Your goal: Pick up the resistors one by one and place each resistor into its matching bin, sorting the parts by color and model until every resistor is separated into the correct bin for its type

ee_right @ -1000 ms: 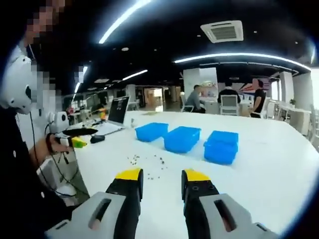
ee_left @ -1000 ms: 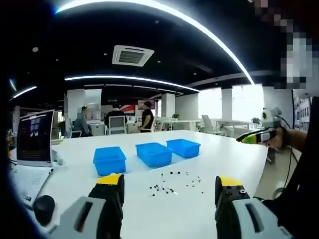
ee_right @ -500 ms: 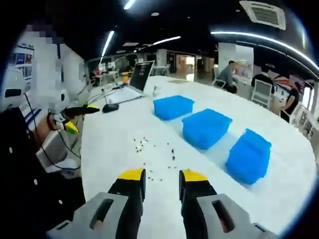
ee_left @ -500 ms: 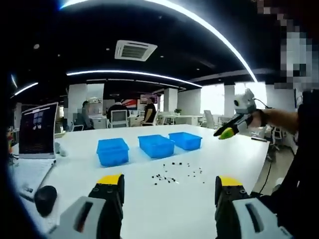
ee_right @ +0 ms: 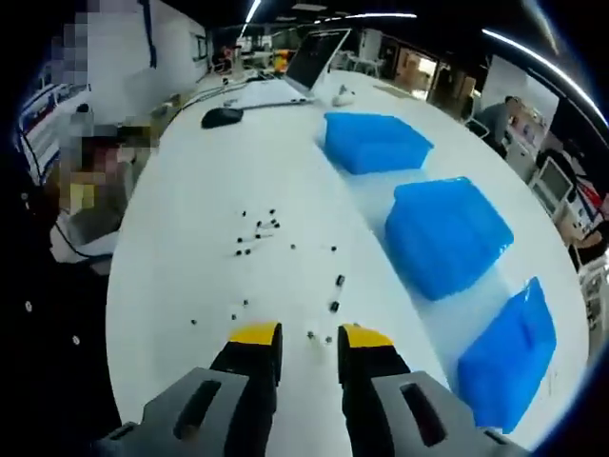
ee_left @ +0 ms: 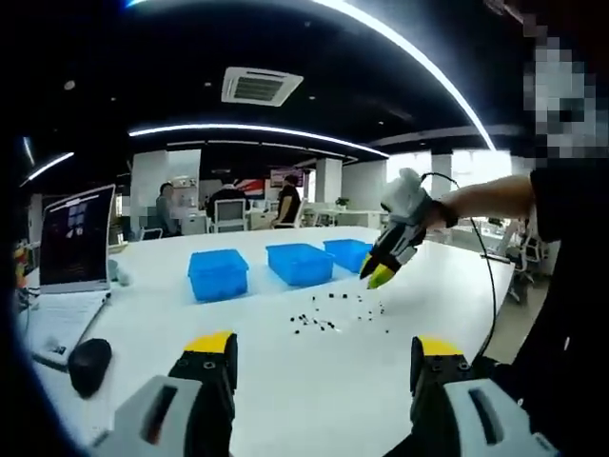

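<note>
The resistors (ee_right: 257, 228) are tiny dark specks — too small to tell colour or model — strewn loosely over the bare white tabletop (ee_right: 181, 238). In the right gripper view they spread from a tighter cluster near the middle of the table to a few stragglers lying just ahead of the yellow-tipped black right gripper (ee_right: 309, 336); one speck sits between its two tips. That gripper's jaws stand slightly apart with a narrow gap, pinching nothing, and hang low over the near edge of the scatter. Beyond the resistors three blue rectangular plastic bins (ee_right: 445, 233) stand in a row, near each other but not touching, clear of the specks.

In the left gripper view the same scatter (ee_left: 328, 319) lies in front of the bins (ee_left: 300, 263), with open table between them. The left gripper (ee_left: 322, 354) is spread wide, its yellow-tipped jaws well apart and holding nothing, back from the parts. The right gripper (ee_left: 381, 275) reaches in from the right in a person's hand, tips pointing down above the far side of the scatter.

At the table's left end sit an open laptop (ee_left: 76, 238) and a black computer mouse (ee_left: 88, 363) — both well away from the resistors. Nothing lies between either gripper and the parts.
</note>
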`<state>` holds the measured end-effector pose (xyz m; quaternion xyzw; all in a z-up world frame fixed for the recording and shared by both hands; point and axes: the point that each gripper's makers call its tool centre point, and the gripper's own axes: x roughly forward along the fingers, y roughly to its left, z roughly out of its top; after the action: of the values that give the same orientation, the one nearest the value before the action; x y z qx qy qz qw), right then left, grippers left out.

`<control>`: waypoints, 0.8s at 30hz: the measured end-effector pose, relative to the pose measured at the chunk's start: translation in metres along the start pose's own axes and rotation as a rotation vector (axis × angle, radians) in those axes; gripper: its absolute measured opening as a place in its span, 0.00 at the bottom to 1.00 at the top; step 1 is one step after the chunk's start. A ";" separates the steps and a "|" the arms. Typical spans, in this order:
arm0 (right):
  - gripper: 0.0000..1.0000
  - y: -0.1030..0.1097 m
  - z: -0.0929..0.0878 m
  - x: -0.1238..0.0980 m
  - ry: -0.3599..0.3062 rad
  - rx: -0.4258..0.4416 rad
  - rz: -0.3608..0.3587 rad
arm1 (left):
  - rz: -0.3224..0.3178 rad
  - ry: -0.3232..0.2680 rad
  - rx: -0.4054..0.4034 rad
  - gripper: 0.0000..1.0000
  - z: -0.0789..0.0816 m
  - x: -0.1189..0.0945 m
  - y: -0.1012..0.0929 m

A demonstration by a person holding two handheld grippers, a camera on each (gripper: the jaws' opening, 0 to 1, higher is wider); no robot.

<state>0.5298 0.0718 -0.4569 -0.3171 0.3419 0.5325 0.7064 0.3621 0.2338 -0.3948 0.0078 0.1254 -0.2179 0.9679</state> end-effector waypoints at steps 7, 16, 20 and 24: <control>0.23 -0.007 0.001 0.020 0.055 -0.009 0.018 | 0.014 0.015 -0.004 0.75 -0.006 -0.006 0.001; 0.17 -0.014 -0.005 0.028 0.082 0.022 0.009 | 0.014 0.019 -0.011 0.75 -0.010 -0.006 -0.001; 0.08 -0.015 -0.006 0.029 0.091 0.025 -0.008 | 0.013 0.021 -0.010 0.74 -0.011 -0.005 -0.001; 0.07 -0.016 -0.007 0.029 0.093 0.005 -0.019 | 0.009 0.015 -0.008 0.74 -0.010 -0.004 -0.003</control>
<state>0.5505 0.0779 -0.4827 -0.3428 0.3726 0.5098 0.6955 0.3550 0.2335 -0.4031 0.0061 0.1337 -0.2128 0.9679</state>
